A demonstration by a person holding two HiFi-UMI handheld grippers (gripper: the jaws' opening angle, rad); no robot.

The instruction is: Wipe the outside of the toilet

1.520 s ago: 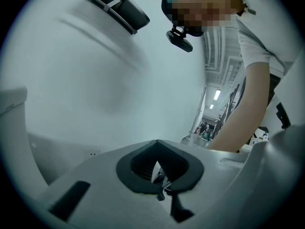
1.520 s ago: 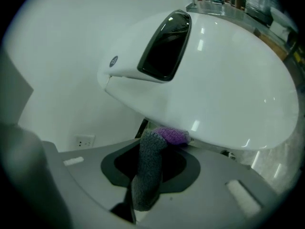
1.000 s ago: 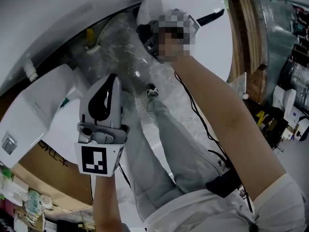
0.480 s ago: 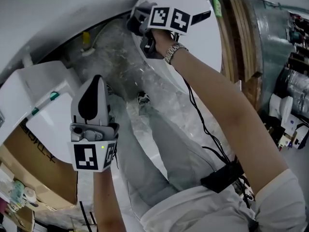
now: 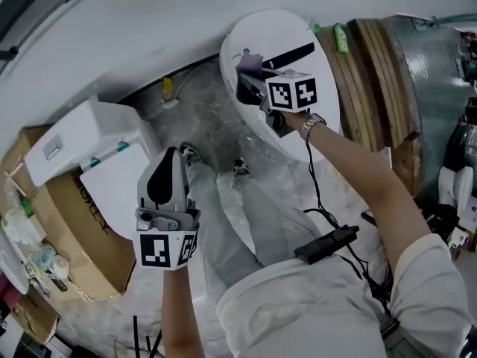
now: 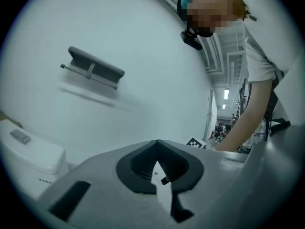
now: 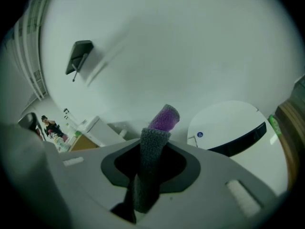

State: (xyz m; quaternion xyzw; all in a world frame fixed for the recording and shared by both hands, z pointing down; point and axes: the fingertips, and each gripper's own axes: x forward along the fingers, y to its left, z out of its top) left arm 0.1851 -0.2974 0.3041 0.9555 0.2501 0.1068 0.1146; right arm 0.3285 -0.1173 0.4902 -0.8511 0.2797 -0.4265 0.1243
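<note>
My right gripper (image 5: 252,77) is clenched on the purple-grey cloth (image 7: 153,149), close to the white toilet (image 5: 294,30) at the far right. My left gripper (image 5: 171,159), nearer and left, is closed on nothing. I judge wiping is starting; next I press the cloth against the shell.

Right gripper (image 5: 247,73) hangs just by the lid (image 5: 298,32), boards (image 5: 373,80) crowding further right. Left gripper (image 5: 171,159): open air ahead, tank (image 5: 82,136) left, legs (image 5: 246,222) close right.

Left tongs (image 5: 170,155) low, jaws together and empty; right tongs (image 5: 250,69) on outstretched arm, clamped on cloth (image 7: 152,161).
</note>
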